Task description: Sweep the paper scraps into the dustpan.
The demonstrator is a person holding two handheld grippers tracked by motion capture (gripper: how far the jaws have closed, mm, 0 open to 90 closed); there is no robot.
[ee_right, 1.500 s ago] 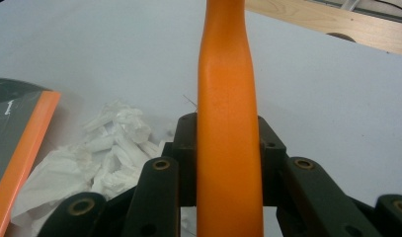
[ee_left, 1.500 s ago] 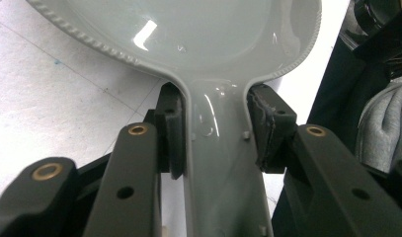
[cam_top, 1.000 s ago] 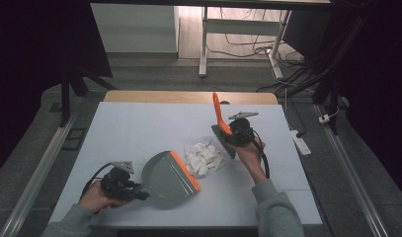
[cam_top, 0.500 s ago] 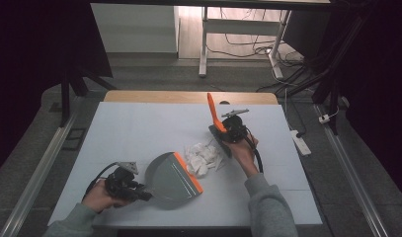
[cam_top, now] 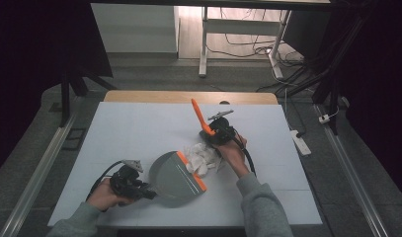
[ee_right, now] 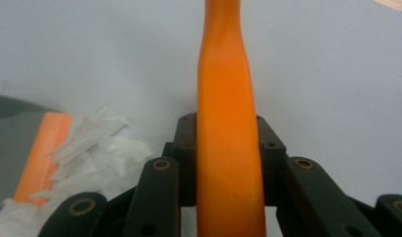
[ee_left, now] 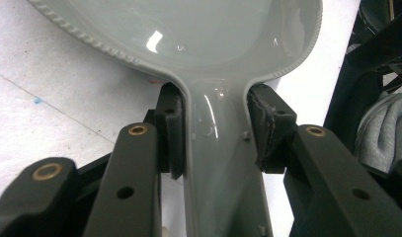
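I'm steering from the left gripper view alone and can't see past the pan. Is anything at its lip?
Observer: Yes, crumpled white paper lies against the orange lip of the pan.
Operator: What's the other hand doing?
Observer: The right claw is shut on an orange handle, just beyond the paper.
Operator: Is that handle upright?
Observer: No, in the high view it slants up and away from the person.

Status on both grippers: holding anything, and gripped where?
Left gripper is shut on the grey dustpan, clamping its handle just behind the pan. Right gripper is shut on the orange brush handle, partway along its length.
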